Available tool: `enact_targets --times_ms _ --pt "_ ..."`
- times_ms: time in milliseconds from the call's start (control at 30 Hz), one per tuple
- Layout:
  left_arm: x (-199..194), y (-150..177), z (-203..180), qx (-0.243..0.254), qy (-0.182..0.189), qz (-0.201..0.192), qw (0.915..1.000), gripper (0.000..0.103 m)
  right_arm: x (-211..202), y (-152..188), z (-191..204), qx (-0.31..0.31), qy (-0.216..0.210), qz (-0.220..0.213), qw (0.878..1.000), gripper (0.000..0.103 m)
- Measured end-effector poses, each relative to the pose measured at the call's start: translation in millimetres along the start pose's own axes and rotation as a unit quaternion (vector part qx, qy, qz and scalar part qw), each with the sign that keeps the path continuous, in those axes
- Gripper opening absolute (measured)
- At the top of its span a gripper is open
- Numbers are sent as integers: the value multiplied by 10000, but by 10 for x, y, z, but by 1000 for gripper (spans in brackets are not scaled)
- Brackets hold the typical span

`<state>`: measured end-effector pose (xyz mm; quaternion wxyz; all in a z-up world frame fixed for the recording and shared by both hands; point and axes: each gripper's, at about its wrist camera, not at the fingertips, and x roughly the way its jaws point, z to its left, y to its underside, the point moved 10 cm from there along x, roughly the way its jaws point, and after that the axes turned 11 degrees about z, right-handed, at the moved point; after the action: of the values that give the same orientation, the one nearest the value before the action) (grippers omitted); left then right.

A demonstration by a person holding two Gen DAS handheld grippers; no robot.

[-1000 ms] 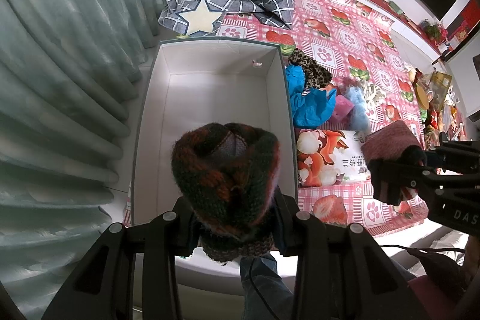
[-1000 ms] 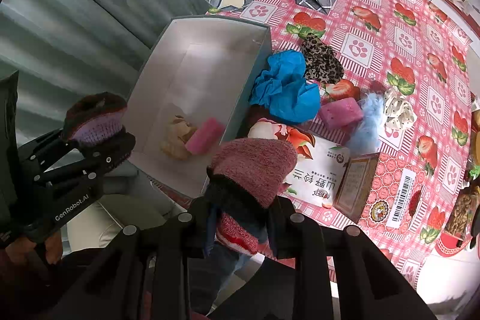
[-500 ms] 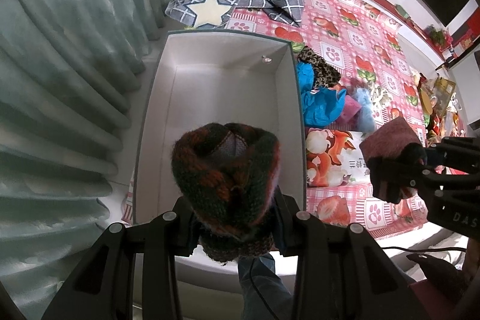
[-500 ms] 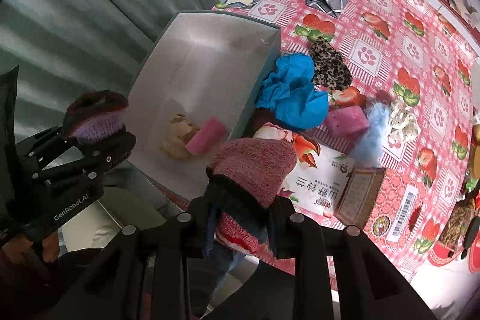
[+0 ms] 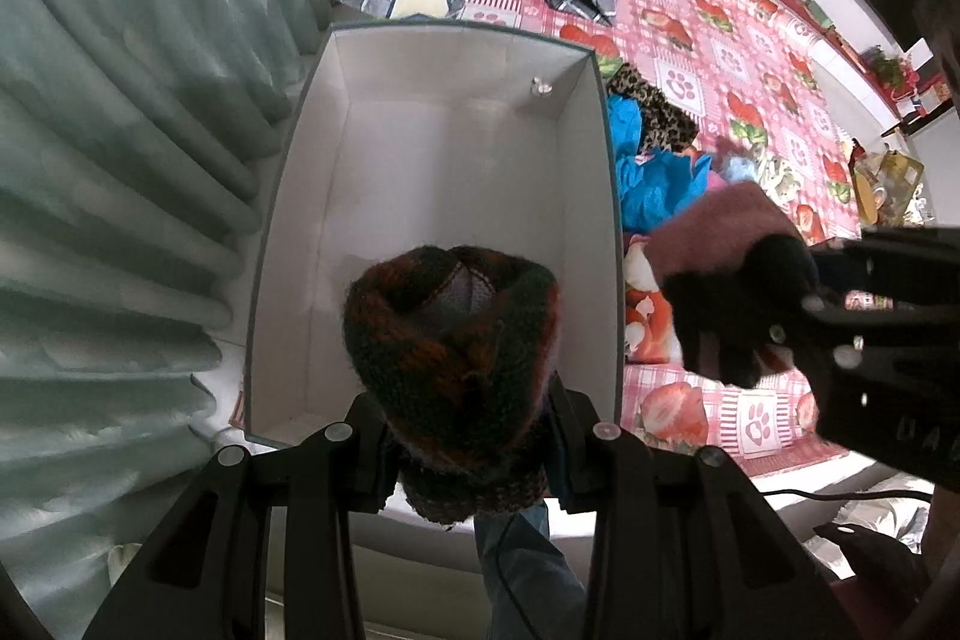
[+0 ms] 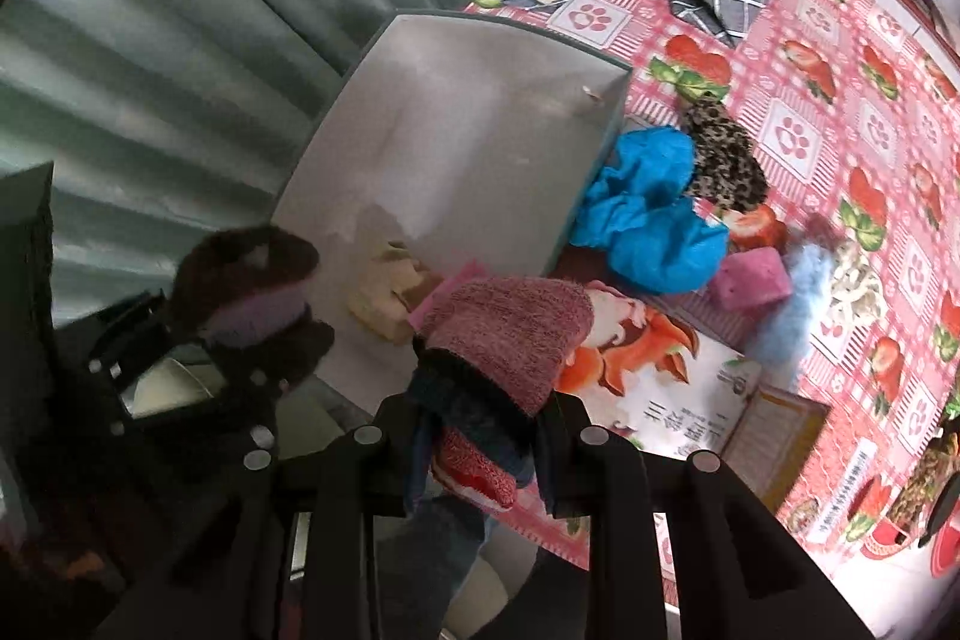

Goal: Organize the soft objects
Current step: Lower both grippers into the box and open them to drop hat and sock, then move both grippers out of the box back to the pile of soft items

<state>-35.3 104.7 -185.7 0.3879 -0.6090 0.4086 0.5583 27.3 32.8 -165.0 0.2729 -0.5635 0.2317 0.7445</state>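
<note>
**Knits held over the box, ready to drop**

Knit (image 5: 450, 340), dark green and rust, sits clamped between the fingers of my left gripper (image 5: 465, 436), which is closed tight on its lower part. It hangs above the near end of the white box (image 5: 606, 196). My right gripper (image 6: 480, 436) is likewise closed, on a pink knit (image 6: 510, 334) with a dark cuff, held just beside the box's right wall and above a printed carton (image 6: 660, 370). The two grippers are near each other.

Inside the box, in the right wrist view, lie a cream piece (image 6: 390, 298) and a pink block (image 6: 444, 289) at the near end. On the tablecloth (image 5: 750, 52) beside the box wait a blue cloth (image 6: 648, 226), a leopard cloth (image 6: 720, 160), a second pink block (image 6: 753, 277) and a pale blue fluff (image 6: 792, 304).

Risks, as I judge them:
- My pink knit is outside the wall; opening now would drop it on the carton, not in the box.
- Moving it across could knock my grippers together.
- Loose yarn may snag on a finger and cling after I open.
- The green knit hangs near the front rim and could fall outside it.
</note>
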Motion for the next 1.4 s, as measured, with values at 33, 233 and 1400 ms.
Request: enact_targets --times_ms 33,233,1400 --pt "21 5 4 -15 -8 38 10000 42 17 -50 28 -27 -8 -1 10000 28" --pt "96 -15 26 -66 -87 175 9998 42 59 -326 126 -53 -44 -55 10000 28" --pt "-308 -519 -895 422 731 -266 9961 103 -974 213 -1158 2078 -1098 -977 9671 103"
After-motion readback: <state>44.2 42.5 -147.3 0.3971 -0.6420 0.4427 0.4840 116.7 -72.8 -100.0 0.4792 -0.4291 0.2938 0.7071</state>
